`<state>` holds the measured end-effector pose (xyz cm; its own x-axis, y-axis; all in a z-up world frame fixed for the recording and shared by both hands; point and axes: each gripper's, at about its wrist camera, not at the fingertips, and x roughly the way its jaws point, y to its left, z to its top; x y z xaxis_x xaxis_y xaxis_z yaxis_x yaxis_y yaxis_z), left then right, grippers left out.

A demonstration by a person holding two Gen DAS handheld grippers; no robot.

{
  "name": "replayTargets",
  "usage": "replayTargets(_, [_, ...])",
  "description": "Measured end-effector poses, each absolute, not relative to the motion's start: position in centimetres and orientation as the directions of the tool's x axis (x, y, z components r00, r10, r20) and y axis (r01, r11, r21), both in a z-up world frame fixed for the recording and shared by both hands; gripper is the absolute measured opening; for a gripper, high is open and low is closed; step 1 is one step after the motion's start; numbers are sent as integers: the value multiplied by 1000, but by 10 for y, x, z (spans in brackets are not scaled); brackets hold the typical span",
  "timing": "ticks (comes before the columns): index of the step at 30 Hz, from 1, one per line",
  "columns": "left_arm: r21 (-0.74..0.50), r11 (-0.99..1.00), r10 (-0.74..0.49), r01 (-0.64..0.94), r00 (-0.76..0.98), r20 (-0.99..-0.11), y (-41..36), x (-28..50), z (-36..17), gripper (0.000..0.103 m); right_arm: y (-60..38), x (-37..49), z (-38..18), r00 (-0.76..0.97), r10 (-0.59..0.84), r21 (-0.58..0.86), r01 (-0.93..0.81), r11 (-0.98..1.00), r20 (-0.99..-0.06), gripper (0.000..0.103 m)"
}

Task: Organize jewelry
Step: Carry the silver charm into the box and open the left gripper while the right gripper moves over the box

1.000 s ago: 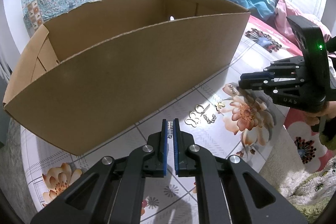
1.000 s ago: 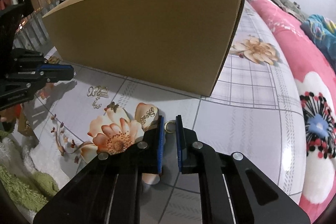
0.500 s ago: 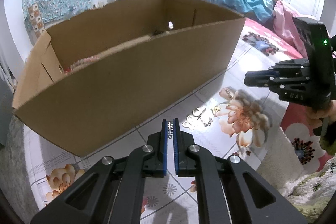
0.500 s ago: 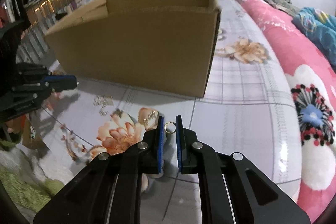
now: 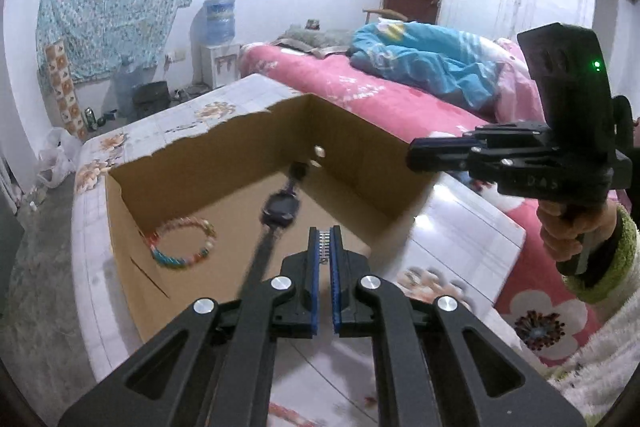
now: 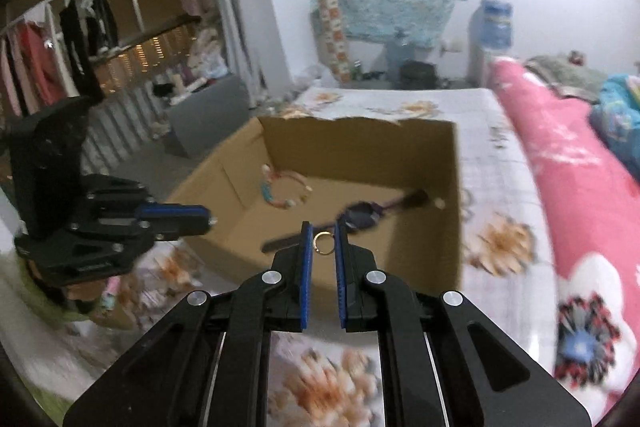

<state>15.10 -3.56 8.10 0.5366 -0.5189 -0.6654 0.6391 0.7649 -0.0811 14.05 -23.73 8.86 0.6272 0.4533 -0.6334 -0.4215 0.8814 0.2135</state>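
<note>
An open cardboard box (image 5: 360,147) (image 6: 456,187) stands on a flowered table. Inside it lie a beaded bracelet (image 5: 182,245) (image 6: 286,189) and a dark wristwatch (image 5: 282,207) (image 6: 362,215). My left gripper (image 5: 325,245) hovers over the box's near wall, shut on a small silver chain piece (image 5: 325,247). My right gripper (image 6: 322,241) is also above the box's near edge, shut on a gold ring (image 6: 323,242). In the left wrist view the right gripper (image 5: 424,151) shows at the right, held by a hand in a green cuff; the left gripper (image 6: 200,217) shows in the right wrist view.
The table's flowered cloth (image 6: 500,247) runs around the box. A bed with pink bedding (image 5: 360,91) (image 6: 580,187) lies along the right side. A water dispenser (image 5: 218,39) stands by the far wall. Clothes racks (image 6: 60,47) are at the left.
Both grippers have risen from near the tabletop to above the box rim, still shut on their pieces. The box's inside, with bracelet and watch, has come into view.
</note>
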Motion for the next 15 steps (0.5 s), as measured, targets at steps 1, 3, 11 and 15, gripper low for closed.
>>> replayTargets(1, [-86, 770, -507, 632, 524, -684, -37, 163, 80, 4, -234, 155, 84, 597, 458, 227, -423, 877, -658, 9])
replayTargets(3, [-142, 778, -494, 611, 457, -740, -39, 199, 74, 4, -229, 179, 74, 553, 451, 247, -405, 880, -701, 9])
replayTargets(11, [-238, 798, -438, 554, 261, -860, -64, 284, 50, 5, -220, 225, 43, 442, 399, 274, -320, 907, -804, 17])
replayTargets(15, [-186, 817, -389, 546, 284, -876, -72, 290, 47, 10, -225, 222, 48, 467, 402, 290, -295, 910, -788, 24])
